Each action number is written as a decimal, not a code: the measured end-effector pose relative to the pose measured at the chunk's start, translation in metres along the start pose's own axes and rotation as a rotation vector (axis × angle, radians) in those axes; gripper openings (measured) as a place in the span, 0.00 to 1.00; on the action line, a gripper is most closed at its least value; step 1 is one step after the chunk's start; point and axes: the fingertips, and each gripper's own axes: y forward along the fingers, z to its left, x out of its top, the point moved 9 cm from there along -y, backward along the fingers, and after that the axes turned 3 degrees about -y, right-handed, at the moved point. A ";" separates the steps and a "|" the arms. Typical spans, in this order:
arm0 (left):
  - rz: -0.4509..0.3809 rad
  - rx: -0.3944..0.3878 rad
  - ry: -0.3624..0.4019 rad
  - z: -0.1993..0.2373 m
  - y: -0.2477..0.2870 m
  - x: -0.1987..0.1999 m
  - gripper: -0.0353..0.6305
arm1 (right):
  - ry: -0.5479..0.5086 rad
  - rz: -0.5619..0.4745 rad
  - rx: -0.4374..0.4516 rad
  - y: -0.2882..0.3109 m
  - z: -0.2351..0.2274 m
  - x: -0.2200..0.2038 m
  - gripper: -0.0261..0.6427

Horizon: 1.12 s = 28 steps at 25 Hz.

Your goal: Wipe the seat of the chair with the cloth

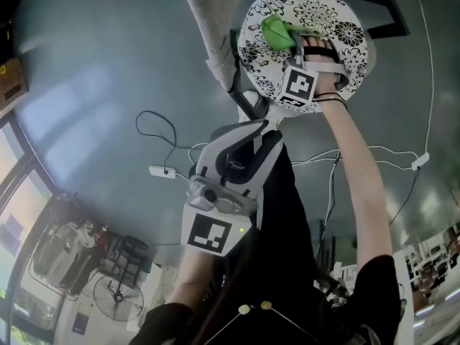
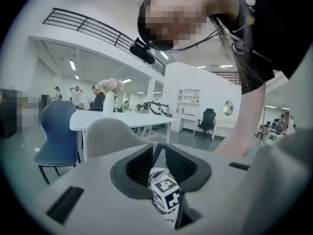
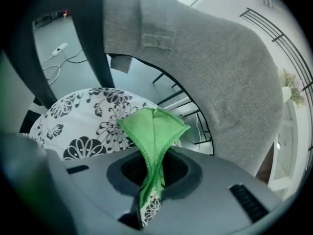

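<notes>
1. The right gripper's [image 3: 152, 156] jaws are clamped on the green cloth [image 3: 154, 129], which fans out beyond their tips
2. The left gripper's [image 2: 157, 151] jaws are pressed together on nothing; it sits at the centre of the head view, well apart from the seat
3. The cloth is bunched over the left part of the flowered seat [image 1: 327, 13], upper right of the head view
4. The grey backrest [image 3: 205, 58] rises behind
5. No smear or wet trail shows, so I cannot judge how much is wiped or left
</notes>
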 end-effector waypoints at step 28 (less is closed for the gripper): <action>-0.009 -0.009 -0.035 0.016 0.024 0.005 0.18 | 0.248 -0.028 0.138 -0.072 0.051 -0.018 0.11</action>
